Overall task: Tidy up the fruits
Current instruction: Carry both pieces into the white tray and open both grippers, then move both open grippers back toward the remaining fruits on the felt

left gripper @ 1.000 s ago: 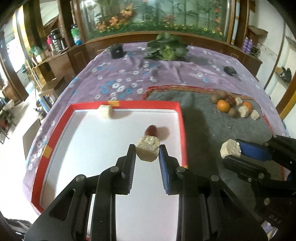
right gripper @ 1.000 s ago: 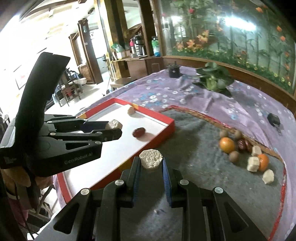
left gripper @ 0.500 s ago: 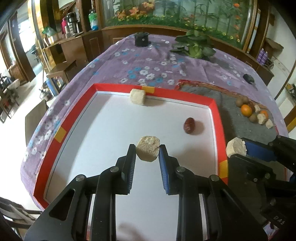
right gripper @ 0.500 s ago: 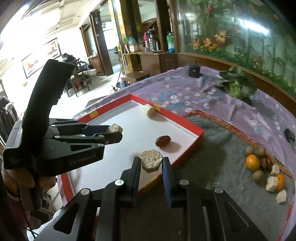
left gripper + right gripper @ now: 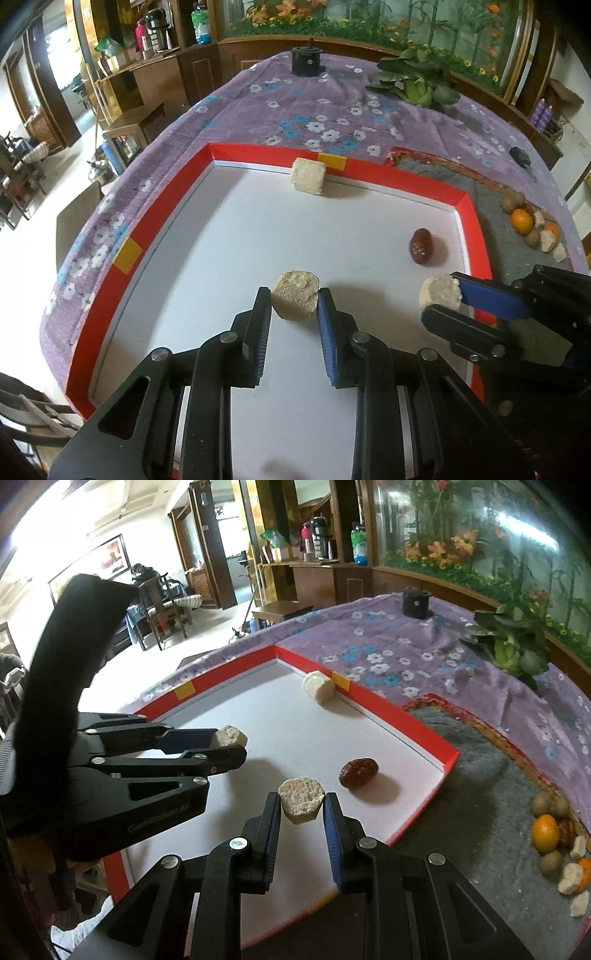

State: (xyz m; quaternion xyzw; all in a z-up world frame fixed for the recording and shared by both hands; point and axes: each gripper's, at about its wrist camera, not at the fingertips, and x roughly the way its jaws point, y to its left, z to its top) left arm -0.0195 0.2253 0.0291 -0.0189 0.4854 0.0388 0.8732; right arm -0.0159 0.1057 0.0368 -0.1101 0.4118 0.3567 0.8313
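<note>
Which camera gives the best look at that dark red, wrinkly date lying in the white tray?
The right wrist view: the dark red wrinkled date lies near, unblocked, its creases plain. The left wrist view shows the same date smaller, off toward the white red-rimmed tray's right wall.

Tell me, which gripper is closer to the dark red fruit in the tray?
Right. The right gripper hangs just beside the dark red fruit, holding a pale chunk. The left gripper is farther across the tray.
</note>
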